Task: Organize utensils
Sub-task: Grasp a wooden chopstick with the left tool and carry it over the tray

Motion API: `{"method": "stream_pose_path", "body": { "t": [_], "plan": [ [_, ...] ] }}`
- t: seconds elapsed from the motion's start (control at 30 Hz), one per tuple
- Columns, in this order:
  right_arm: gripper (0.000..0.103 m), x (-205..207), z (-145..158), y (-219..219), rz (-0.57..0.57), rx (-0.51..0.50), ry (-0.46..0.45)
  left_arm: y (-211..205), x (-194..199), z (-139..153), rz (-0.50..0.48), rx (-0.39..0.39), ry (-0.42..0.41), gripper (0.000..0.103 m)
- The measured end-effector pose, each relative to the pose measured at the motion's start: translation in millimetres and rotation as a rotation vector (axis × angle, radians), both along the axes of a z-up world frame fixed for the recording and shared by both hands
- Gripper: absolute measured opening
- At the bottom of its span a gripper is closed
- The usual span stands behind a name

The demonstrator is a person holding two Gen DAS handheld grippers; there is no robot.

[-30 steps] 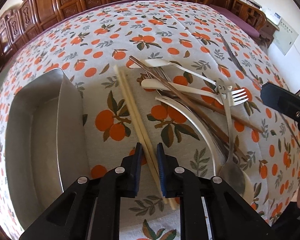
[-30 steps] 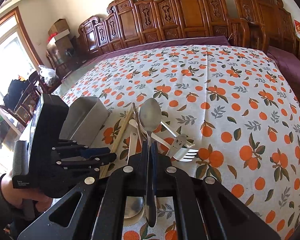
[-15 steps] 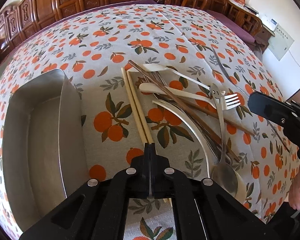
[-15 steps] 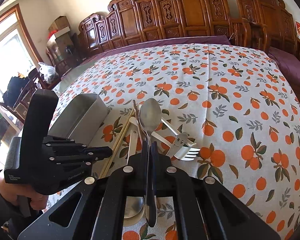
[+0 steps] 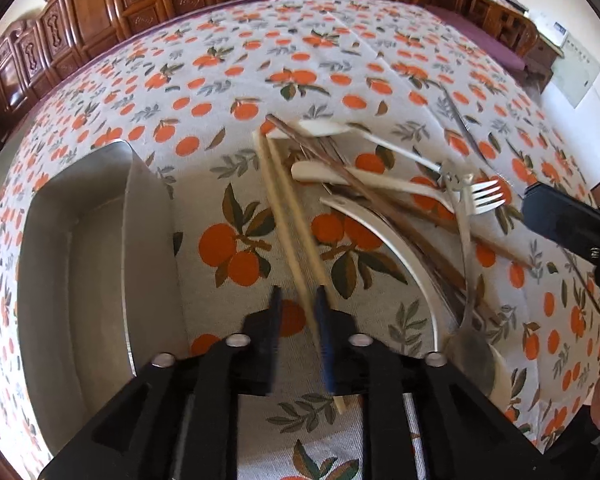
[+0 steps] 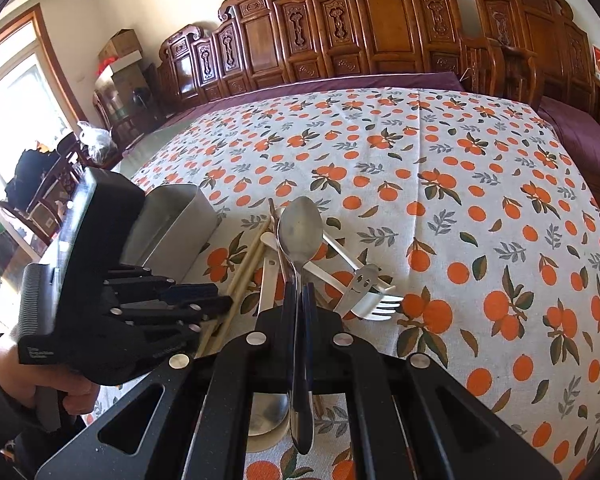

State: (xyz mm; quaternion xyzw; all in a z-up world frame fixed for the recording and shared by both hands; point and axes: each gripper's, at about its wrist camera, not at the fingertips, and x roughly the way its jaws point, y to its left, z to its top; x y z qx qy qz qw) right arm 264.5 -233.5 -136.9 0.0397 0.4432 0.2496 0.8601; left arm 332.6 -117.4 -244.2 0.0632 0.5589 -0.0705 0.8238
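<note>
left gripper (image 5: 298, 300): jaws spread apart, straddling the near end of the pale chopsticks (image 5: 288, 216); nothing gripped, pads look clear of the sticks, though blur makes contact hard to judge.
right gripper (image 6: 299, 296): clenched on the handle of a steel spoon (image 6: 300, 230), bowl pointing away over the pile.
metal tray (image 5: 76, 248): left of the pile, near edge of the table; interior looks bare as far as the left view shows.
utensil pile (image 5: 380, 200): right of the tray, on the orange-print tablecloth (image 6: 460, 184); white spoons, brown chopsticks, a smiley-face fork (image 6: 370, 290), another steel spoon, all crossed over one another.
white plate (image 5: 400, 248): partly under the pile, rim curving near the left gripper.
progress: barely begun by my reading; no utensil shows in the tray, one spoon is in hand, everything else lies loose.
left to do: pale chopsticks, brown chopsticks, white spoons, fork and second steel spoon all need sorting.
in the way: brown chopsticks lie across the white spoons and fork, so pulling one could drag others; the two grippers work close beside each other.
surroundings: carved wooden chairs along the far side, window far left.
</note>
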Motion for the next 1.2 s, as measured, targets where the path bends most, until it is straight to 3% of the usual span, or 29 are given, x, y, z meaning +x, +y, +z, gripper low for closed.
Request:
{"method": "stream_pose_path", "body": {
  "t": [0.1, 0.2, 0.3, 1.03, 1.2],
  "plan": [
    [0.005, 0, 0, 0, 0.002, -0.003, 0.000, 1, 1, -1, 0.004, -0.001, -0.002, 0.018],
    [0.005, 0, -1, 0, 0.001, -0.003, -0.001, 2, 0, 0, 0.005, -0.017, -0.003, 0.006],
    [0.005, 0, 0, 1, 0.004, 0.000, -0.003, 5, -4, 1, 0.008, -0.017, -0.004, 0.004],
    [0.005, -9, 2, 53, 0.037, -0.044, -0.006, 74, -57, 83, 0.020, -0.161, -0.196, 0.004],
    [0.005, -11, 0, 69, 0.049, -0.065, -0.013, 100, -57, 88, 0.034, -0.165, -0.225, 0.004]
  ]
}}
